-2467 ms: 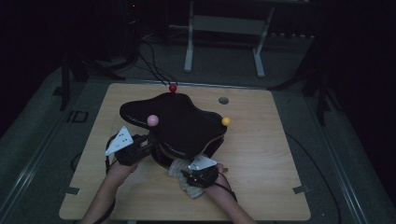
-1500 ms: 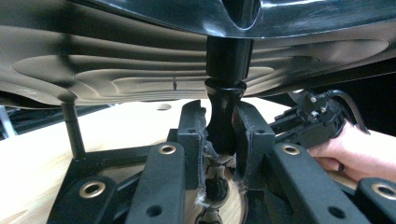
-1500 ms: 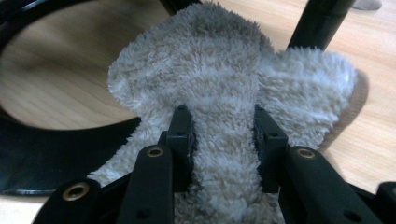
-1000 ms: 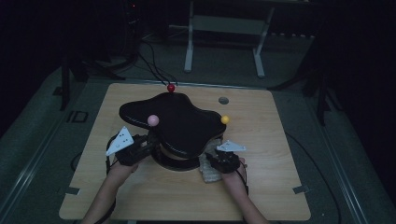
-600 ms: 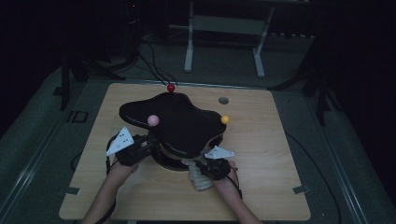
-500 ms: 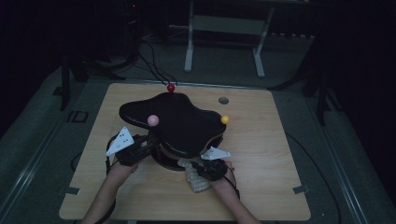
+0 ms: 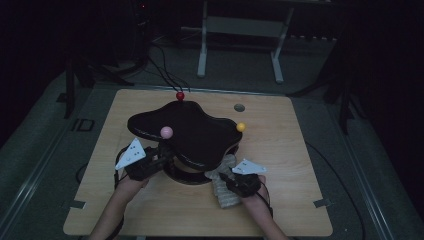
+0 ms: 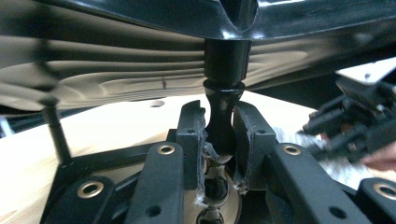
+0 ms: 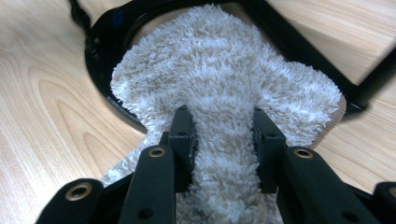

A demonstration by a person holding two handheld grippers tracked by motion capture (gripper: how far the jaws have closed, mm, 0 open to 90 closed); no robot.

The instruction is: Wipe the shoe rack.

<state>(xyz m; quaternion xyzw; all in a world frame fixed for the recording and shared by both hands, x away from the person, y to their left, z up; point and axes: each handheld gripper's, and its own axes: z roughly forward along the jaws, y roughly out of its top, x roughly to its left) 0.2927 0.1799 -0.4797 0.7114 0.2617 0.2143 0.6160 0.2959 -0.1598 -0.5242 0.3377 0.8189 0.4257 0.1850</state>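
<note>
the black stand's stem point(image 8: 223, 122) is sitting half hidden under its dark wavy top point(image 7: 192, 132); we are pinching it in our left gripper point(image 8: 219, 140). our right gripper point(image 9: 223, 135) is clamping the fluffy white cloth point(image 9: 229, 93) against the stand's base ring point(image 9: 100, 60) on the table point(image 7: 280, 150).

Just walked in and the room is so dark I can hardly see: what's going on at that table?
A person works at a wooden table with a gripper in each hand. The left gripper is clamped on the black post of a black stand with a wavy top, steadying it. The right gripper pinches a fluffy white cloth that lies over the stand's round base ring, apparently to wipe it. Pink, red and yellow balls sit on the top's edges.
</note>
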